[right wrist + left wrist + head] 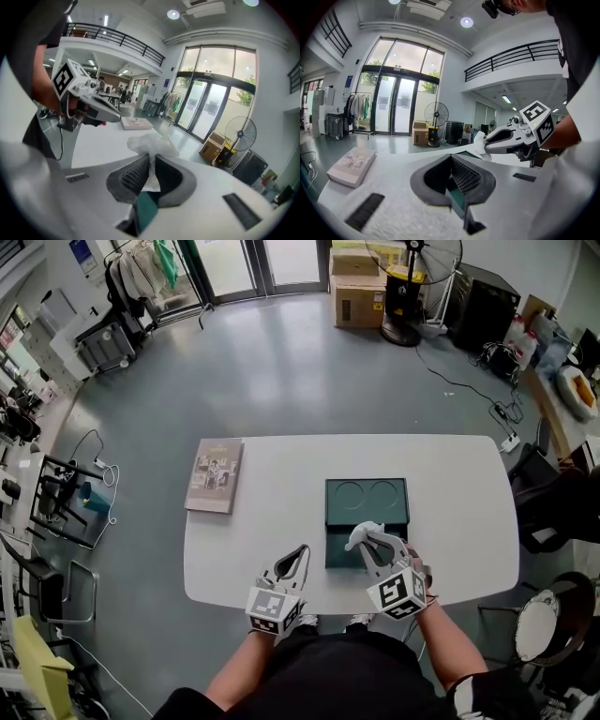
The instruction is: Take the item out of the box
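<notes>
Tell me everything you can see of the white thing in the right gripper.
The white item is a thin, crumpled wad that looks like translucent plastic film or soft paper. The right gripper has its jaws closed on a narrow fold of it, and the looser bunch puffs out beyond the fingertips. From the head view it sits over the near part of the dark green box. Only the pads clearly touch it, and I cannot tell whether it touches the box.
</notes>
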Available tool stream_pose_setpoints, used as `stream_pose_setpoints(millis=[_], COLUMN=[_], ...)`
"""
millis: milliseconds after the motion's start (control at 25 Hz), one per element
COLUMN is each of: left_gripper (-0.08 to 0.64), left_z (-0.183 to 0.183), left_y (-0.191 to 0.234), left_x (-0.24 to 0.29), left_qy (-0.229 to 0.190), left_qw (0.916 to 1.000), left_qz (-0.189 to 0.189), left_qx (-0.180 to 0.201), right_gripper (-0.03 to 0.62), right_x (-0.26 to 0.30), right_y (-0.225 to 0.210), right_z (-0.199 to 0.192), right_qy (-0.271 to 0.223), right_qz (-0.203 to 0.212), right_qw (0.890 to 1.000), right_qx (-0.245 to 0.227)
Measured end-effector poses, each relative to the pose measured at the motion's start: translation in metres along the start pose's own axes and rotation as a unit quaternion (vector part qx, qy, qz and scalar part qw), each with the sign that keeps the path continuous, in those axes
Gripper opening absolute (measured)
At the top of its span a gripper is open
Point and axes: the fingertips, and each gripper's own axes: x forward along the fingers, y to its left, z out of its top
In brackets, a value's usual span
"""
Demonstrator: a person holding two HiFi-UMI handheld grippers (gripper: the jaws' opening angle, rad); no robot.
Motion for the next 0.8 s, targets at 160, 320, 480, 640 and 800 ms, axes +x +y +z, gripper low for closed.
stream_pose_setpoints(millis=[160, 320, 480, 640, 800], left_gripper=[0.009, 0.009, 0.009, 0.009, 0.009], left_z=[0.018, 0.029, 0.036, 0.044, 0.055], left_y=[-0.002, -0.004, -0.008, -0.014, -0.017], left_x=[0.002, 0.006, 0.007, 0.012, 0.013], left_qy=[-0.009, -0.019, -0.028, -0.033, -0.041], left_qw=[1.0000, 0.9998, 0.9995, 0.9991, 0.9987], left_qz=[0.000, -0.004, -0.014, -0.025, -0.026], left_qx=[0.003, 0.005, 0.006, 0.011, 0.018], right_gripper=[0.041, 0.043, 0.043, 0.043, 0.043], right_x=[-0.022, -0.044, -0.065, -0.080, -0.091], right_y=[-0.016, -0.030, -0.042, -0.059, -0.071], right_z=[0.029, 0.054, 0.067, 0.067, 0.058], right_qy=[-0.070, -0.131, -0.175, -0.208, -0.220], right_qz=[-0.038, -0.073, -0.104, -0.138, -0.166], right_qw=[0.994, 0.982, 0.967, 0.952, 0.940], right_qx=[0.073, 0.119, 0.151, 0.178, 0.202])
